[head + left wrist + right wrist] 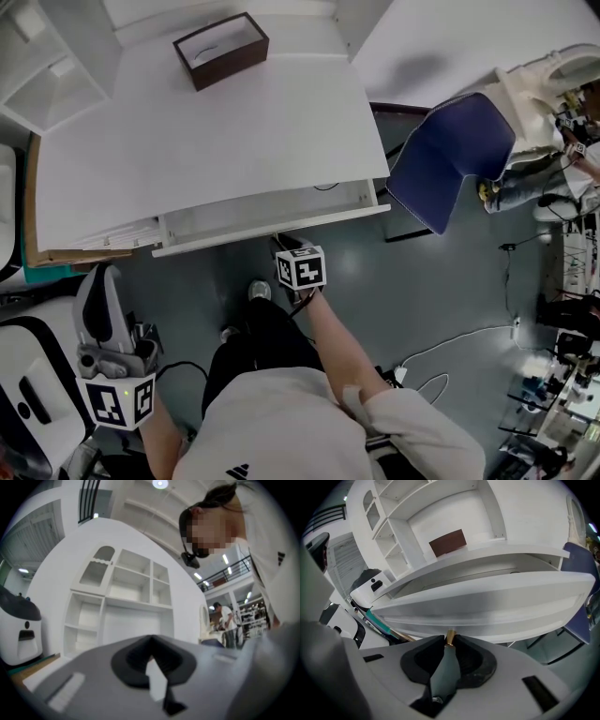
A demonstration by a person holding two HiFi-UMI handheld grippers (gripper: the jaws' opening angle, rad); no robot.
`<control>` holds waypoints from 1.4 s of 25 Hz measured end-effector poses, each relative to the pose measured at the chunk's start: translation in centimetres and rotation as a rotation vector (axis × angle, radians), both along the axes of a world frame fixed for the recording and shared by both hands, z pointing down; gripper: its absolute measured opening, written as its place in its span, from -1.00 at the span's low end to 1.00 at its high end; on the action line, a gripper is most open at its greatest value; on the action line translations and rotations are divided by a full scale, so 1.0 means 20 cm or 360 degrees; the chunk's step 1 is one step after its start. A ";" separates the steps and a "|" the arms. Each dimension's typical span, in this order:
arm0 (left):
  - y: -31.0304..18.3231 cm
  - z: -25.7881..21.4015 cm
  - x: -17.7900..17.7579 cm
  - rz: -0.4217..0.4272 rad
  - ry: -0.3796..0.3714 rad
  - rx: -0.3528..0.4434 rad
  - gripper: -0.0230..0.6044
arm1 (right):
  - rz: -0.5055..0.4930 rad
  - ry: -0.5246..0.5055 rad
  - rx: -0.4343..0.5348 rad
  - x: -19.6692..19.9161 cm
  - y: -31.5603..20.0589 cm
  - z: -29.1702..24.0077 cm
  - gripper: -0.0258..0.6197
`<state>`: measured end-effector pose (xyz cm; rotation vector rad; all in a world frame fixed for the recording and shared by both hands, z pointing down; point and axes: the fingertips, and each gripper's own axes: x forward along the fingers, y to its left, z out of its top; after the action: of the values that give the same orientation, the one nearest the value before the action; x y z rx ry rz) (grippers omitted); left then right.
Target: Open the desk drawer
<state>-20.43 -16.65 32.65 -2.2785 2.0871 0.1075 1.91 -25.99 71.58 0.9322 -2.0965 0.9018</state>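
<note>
Right claw (449, 638) on brass knob (450, 634), white drawer (487, 606) ajar

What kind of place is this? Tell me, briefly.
Probably a mock room in a lab or workshop: a white desk and shelf unit stand as set pieces, cables trail over the floor, and cluttered workbenches line one side.

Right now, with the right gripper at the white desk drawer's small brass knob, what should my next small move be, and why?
Probably a short, straight pull toward yourself. The right gripper is shut on the small brass knob, and the white drawer stands only partly out from under the white desk top, so it likely has travel left.
</note>
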 end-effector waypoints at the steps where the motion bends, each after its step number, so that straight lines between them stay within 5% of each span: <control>1: 0.01 0.00 0.00 0.0007 -0.0001 0.0003 -0.91 | 0.0002 0.0002 -0.0002 0.01 0.02 0.00 -0.68; 35: 0.42 -0.09 0.18 0.0160 -0.0052 0.0052 -0.91 | 0.0075 0.0016 0.0015 0.21 0.52 0.01 -0.69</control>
<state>-16.91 -8.18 30.90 -2.3497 1.9409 0.1065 6.13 -15.63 71.73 0.9926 -2.0797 0.9100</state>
